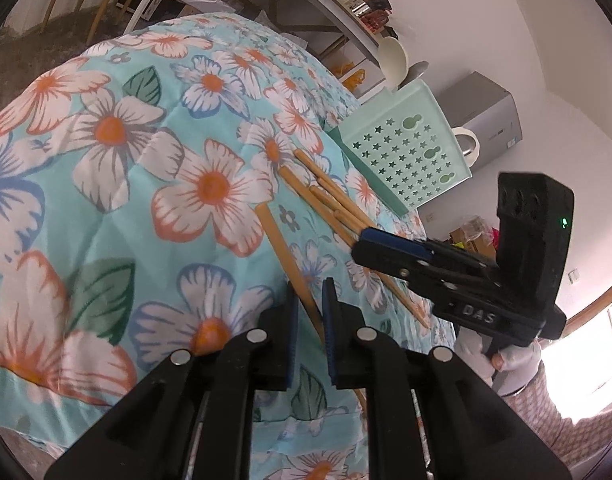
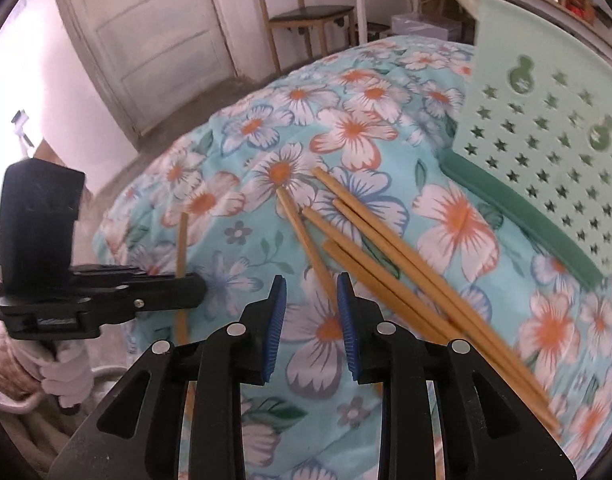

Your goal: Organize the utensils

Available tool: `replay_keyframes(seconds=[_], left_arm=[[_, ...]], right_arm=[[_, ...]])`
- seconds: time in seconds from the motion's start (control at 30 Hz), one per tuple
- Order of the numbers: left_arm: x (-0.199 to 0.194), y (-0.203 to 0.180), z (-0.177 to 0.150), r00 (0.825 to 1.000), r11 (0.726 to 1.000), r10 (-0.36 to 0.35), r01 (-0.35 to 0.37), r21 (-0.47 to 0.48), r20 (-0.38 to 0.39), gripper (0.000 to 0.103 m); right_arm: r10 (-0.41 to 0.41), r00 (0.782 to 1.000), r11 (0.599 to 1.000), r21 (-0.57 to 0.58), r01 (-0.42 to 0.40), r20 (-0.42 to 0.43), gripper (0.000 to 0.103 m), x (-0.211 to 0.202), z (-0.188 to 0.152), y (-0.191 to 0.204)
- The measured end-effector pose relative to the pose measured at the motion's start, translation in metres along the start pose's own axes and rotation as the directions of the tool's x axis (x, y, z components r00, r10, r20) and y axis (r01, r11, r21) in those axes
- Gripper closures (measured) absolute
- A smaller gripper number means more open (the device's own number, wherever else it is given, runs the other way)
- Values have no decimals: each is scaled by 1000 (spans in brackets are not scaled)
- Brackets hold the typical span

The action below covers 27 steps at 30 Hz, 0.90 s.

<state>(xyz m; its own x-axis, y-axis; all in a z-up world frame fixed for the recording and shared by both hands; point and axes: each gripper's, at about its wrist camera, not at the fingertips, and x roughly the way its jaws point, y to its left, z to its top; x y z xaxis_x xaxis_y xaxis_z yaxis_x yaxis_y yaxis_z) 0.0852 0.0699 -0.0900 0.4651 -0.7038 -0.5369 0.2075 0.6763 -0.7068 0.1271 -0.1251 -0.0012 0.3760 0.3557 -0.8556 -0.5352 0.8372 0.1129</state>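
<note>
On the flowered cloth: wooden chopsticks lie loose beside a mint holder, both of my grippers low over them

Cloth: floral tablecloth [image 1: 118,184], turquoise, rumpled, covering the table

Holder: mint utensil holder [image 2: 546,148], star-punched wall, dark green base rim, standing just beyond the chopstick heap

Heap: chopstick heap [image 2: 390,256], several sticks fanned and overlapping, thick ends toward the holder

Single stick: lone chopstick [image 1: 284,256], apart from the heap, running down between my left fingers

Left gripper [image 1: 310,320]: my jaws nearly together on the lone chopstick; the right view shows the stick passing through them; I judge it pinched

Right gripper [image 2: 311,308]: my jaws parted, no pad pressing; one heap stick [image 2: 306,240] runs toward the gap, and whether it reaches between the pads I cannot tell

Risk, left: the hold sits away from the stick's middle, so the long end may swing or slide out on the lift

Risk, right: closing here may catch two overlapping sticks, or nudge the heap so sticks roll off the cloth

Risk, holder: a slanted stick may strike the wall and tip it
</note>
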Motion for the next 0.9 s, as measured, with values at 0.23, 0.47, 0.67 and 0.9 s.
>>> replay_keyframes(seconds=[0.23, 0.47, 0.67, 0.9], left_arm=[[0, -1, -1, 1000, 1000, 2, -2, 4, 1, 92], [0, 0, -1, 1000, 1000, 1, -1, 2, 1, 92], [0, 1, -1, 1000, 1000, 4, -4, -4, 0, 92], [-1, 2, -1, 1000, 1000, 2, -2, -5, -1, 92]], right_arm=[[-30, 999, 997, -69, 27, -34, 76, 8, 10, 10], [-61, 997, 989, -140, 53, -56, 77, 22, 23, 22], [-67, 996, 986, -155, 57, -56, 93, 34, 32, 27], [-51, 998, 993, -103, 54, 36, 98, 7, 44, 25]])
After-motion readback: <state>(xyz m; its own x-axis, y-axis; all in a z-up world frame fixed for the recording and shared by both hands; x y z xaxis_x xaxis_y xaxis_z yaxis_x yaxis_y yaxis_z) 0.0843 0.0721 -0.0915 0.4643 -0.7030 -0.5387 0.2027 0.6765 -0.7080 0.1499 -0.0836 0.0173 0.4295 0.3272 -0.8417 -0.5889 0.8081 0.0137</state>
